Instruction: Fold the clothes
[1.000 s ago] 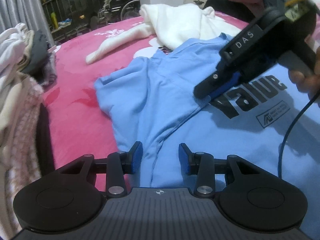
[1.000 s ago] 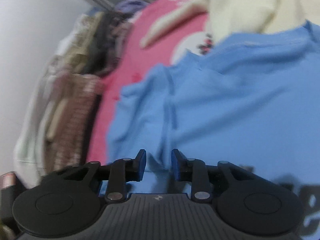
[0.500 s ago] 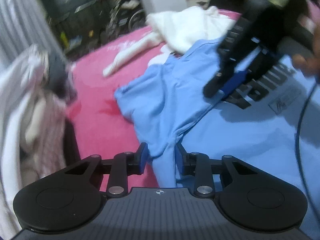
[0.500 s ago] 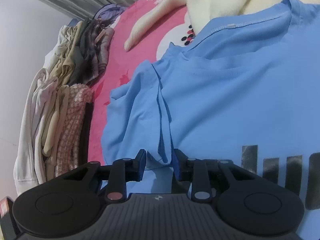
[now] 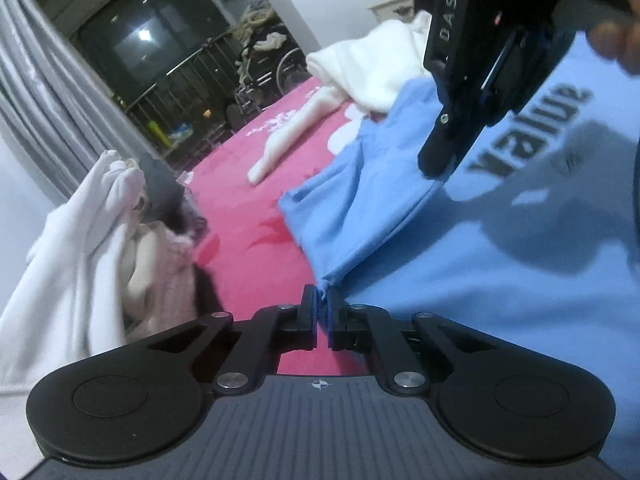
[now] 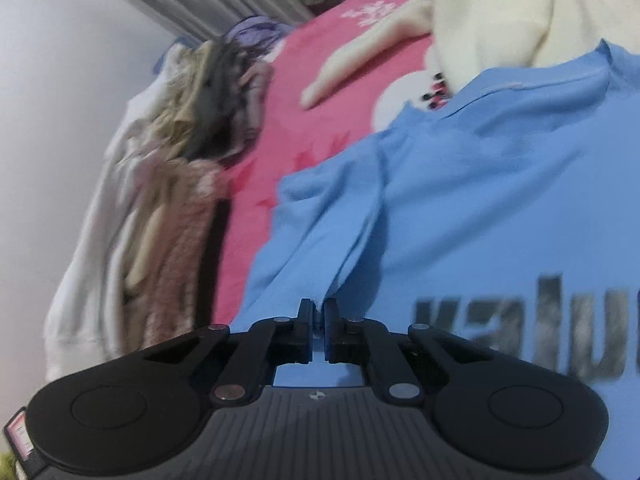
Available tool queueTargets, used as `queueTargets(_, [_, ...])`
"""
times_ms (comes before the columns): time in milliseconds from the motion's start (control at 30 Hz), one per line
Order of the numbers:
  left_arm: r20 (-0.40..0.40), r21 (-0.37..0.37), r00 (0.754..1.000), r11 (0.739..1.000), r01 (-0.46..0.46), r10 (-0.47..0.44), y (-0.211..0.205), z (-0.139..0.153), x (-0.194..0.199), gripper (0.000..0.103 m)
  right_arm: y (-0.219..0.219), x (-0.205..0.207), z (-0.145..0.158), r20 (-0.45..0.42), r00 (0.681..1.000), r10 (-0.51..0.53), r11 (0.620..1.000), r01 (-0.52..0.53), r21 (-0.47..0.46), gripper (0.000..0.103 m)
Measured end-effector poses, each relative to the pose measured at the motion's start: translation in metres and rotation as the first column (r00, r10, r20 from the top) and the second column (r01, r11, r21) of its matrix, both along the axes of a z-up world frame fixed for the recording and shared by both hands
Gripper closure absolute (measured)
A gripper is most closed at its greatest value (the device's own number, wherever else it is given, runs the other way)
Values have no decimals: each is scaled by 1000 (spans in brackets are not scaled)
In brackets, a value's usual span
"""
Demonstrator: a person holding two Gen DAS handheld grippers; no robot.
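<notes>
A: Both cameras ride low behind their tools, tilted down, close over the blue shirt [image 5: 500, 280] on the bed [image 5: 248, 272].

B: Shared: shirt, clothes pile [image 6: 160, 208] at left.

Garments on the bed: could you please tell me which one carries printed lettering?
The blue T-shirt, spread nearest the cameras, bears dark block lettering. The cream garment beyond it looks plain.
</notes>
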State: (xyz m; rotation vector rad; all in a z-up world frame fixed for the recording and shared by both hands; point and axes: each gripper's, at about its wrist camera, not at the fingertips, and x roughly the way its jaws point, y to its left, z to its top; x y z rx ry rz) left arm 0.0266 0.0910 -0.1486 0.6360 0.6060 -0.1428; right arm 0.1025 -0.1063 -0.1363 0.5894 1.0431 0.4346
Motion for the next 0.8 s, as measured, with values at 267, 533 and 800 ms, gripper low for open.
queueTargets(267, [-55,41,997,998,49,-47,1,-12,-13,99,13,-22,-20,-70,998,-6,999,4,-34,97])
queueTargets(533, [-60,82,993,991,104,-99,0,-31,-17,100,4,-18,-11,-55,998,3,989,-11,-149,79])
queueTargets(800, [-51,75,993,991,111,-107,-1,-35,-16,100,2,51,23,137,991,6,968,29,-249,69])
